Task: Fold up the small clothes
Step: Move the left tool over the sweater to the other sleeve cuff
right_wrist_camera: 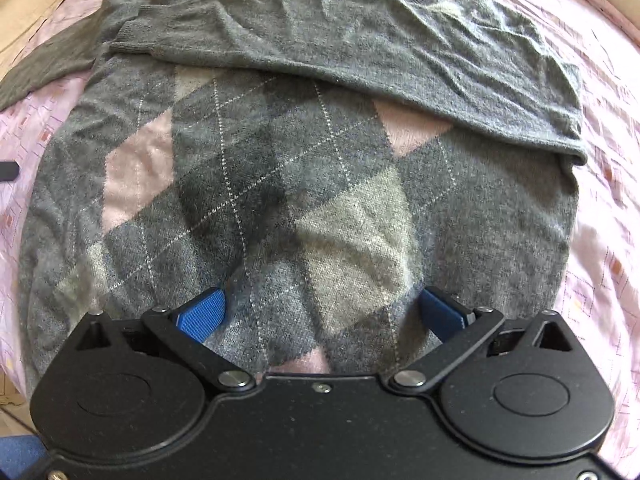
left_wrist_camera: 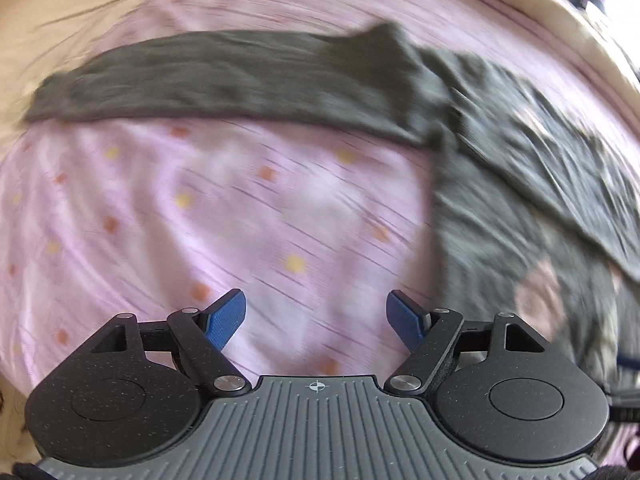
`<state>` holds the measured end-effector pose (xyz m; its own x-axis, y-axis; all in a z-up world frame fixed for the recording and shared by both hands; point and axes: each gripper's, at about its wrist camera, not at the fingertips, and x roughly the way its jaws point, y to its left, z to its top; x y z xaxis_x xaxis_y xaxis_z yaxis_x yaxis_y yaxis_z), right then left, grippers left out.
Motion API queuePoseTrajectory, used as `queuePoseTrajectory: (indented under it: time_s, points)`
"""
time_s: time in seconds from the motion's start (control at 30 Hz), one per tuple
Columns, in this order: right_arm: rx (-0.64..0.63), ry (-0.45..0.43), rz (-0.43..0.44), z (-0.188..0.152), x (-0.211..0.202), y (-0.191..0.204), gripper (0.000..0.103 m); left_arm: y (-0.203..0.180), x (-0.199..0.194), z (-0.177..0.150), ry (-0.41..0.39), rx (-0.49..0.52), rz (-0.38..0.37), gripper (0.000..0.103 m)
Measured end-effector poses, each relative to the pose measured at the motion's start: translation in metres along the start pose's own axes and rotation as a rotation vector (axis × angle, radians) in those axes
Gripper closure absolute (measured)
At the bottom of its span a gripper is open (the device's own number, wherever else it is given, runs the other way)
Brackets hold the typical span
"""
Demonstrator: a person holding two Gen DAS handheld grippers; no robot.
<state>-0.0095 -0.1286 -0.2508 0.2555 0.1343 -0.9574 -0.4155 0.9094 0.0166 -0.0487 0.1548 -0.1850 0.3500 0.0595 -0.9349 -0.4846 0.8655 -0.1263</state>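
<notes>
A grey argyle sweater [right_wrist_camera: 304, 184] with pink and pale diamonds lies flat on a pink patterned sheet [right_wrist_camera: 608, 208]. One sleeve [right_wrist_camera: 360, 44] is folded across its chest. The other sleeve [left_wrist_camera: 224, 76] stretches straight out to the left over the sheet, blurred in the left wrist view. My left gripper [left_wrist_camera: 316, 322] hovers open above bare sheet, short of that sleeve, with the sweater body [left_wrist_camera: 500, 216] to its right. My right gripper [right_wrist_camera: 322, 314] stands open over the sweater's lower part, nothing between its blue pads [right_wrist_camera: 204, 314].
The pink sheet [left_wrist_camera: 200, 208] covers a bed with a beige cover [left_wrist_camera: 60, 8] along the far and left edges. A small dark object [right_wrist_camera: 8, 170] shows at the left edge of the right wrist view.
</notes>
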Motion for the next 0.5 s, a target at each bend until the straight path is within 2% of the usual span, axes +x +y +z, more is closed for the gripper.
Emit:
queuePoseTrajectory:
  time_s: [0.23,0.4,0.5]
  points:
    - [0.028,-0.003,-0.006,0.004,0.007,-0.004,0.000,0.063,0.004,0.039,-0.058,-0.150,0.037,0.024]
    - [0.083,-0.081,-0.035,-0.007,0.008,-0.001,0.000,0.104,0.011,0.066,-0.095,-0.228,0.054,0.023]
    - [0.092,-0.077,-0.035,-0.010,0.009,0.001,0.000,0.127,0.016,0.080,-0.116,-0.273,0.060,0.023]
